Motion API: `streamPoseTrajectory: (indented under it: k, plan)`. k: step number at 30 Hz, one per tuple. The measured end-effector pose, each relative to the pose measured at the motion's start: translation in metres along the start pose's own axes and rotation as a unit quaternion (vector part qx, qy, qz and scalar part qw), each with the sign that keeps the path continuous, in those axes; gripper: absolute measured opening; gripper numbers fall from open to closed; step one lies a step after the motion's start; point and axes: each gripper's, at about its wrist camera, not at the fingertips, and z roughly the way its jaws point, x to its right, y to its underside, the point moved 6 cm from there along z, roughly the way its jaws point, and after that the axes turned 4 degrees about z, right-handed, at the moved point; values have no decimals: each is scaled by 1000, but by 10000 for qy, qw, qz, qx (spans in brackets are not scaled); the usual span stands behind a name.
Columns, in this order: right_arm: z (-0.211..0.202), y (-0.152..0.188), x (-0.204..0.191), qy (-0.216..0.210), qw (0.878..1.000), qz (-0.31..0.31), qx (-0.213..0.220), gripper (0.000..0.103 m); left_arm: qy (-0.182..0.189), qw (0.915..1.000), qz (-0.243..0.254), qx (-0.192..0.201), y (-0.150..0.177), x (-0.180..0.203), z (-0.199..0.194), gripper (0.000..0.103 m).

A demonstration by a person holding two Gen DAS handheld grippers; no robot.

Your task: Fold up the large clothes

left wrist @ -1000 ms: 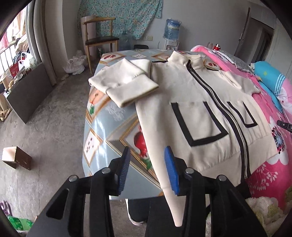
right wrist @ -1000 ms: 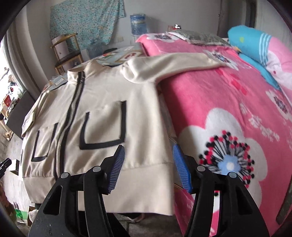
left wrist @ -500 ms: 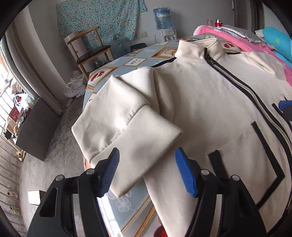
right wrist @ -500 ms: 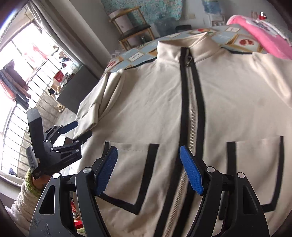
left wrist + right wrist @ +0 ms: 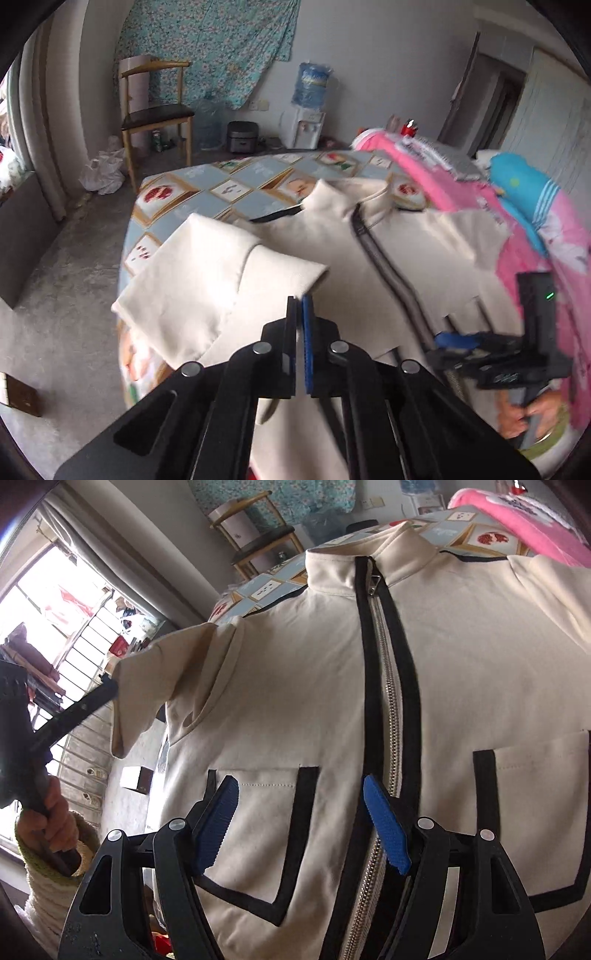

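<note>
Two sets of black tongs with blue ribbed pads work over one cream zip-up jacket with black trim and black-outlined pockets (image 5: 295, 686), which lies front up across a desk covered in a blue-grey cloth printed with framed pictures (image 5: 236, 192) and, on its far side, onto a bed with a pink flowered blanket (image 5: 524, 251). The left tongs (image 5: 300, 301) have just snapped closed, their pads pressed together on the cuff end of the jacket's folded cream sleeve (image 5: 207, 280); in the right wrist view that sleeve (image 5: 155, 686) hangs lifted off the desk from the tips of the left tongs (image 5: 110, 685), clear of the jacket's body, with the person's hand (image 5: 50, 823) in a cream and green knitted cuff gripping the handle below. The right tongs (image 5: 301, 825) stand open just above the jacket's chest, one pad over the black-edged pocket (image 5: 269, 812) and the other beside the silver zip (image 5: 391, 716); no cloth is pinched between them. From the left wrist view the right tongs (image 5: 454, 339) show side-on near the zip line. The jacket's collar (image 5: 343, 199) stands up toward the far edge of the desk. Behind are a wooden chair with a dark seat (image 5: 155, 110) and a white water dispenser with a blue bottle (image 5: 304, 110), and a blue pillow (image 5: 524, 192) lies on the bed
</note>
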Motion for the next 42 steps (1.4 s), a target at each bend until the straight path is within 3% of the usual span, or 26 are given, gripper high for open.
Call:
streamPoseTrajectory:
  k: [5,8,12,14,16,18,23,27,33,35,39,42]
  plan:
    - [-18,9,19,43,9993,315,190,66,1373,9903,-150,169,-30,71,5,3]
    - [-30,16,32,55,9980,532,326,66,1561,9875,-190,-119,-29,100,34,3]
    - [-37,24,46,127,9968,712,331,66,1290,9873,-321,-870,-3,106,87,5]
    - [-39,27,51,148,9966,754,302,65,1173,9861,-434,-1090,10,98,97,14]
    - [-42,28,54,157,9965,766,309,65,1030,9879,-472,-1056,17,87,91,30]
    - [-44,28,55,140,9964,774,317,65,847,9911,-428,-928,20,76,78,38]
    - [-53,21,53,-87,9963,790,340,70,178,9964,-165,-812,32,46,42,50]
    - [-60,9,53,-627,9924,1024,282,70,-453,9956,103,-810,53,23,21,59]
    - [-37,-12,35,-1292,9840,1200,-272,70,-1096,9904,42,-845,92,-6,19,65]
    - [-24,-16,33,-1149,9843,1254,-473,65,-1362,9867,62,-887,101,-15,25,65]
    - [3,-25,45,-465,9877,1348,-635,53,-1656,9823,98,-874,109,-28,37,65]
    - [21,-27,49,-320,9873,1319,-822,30,-1867,9788,178,-823,107,-36,44,65]
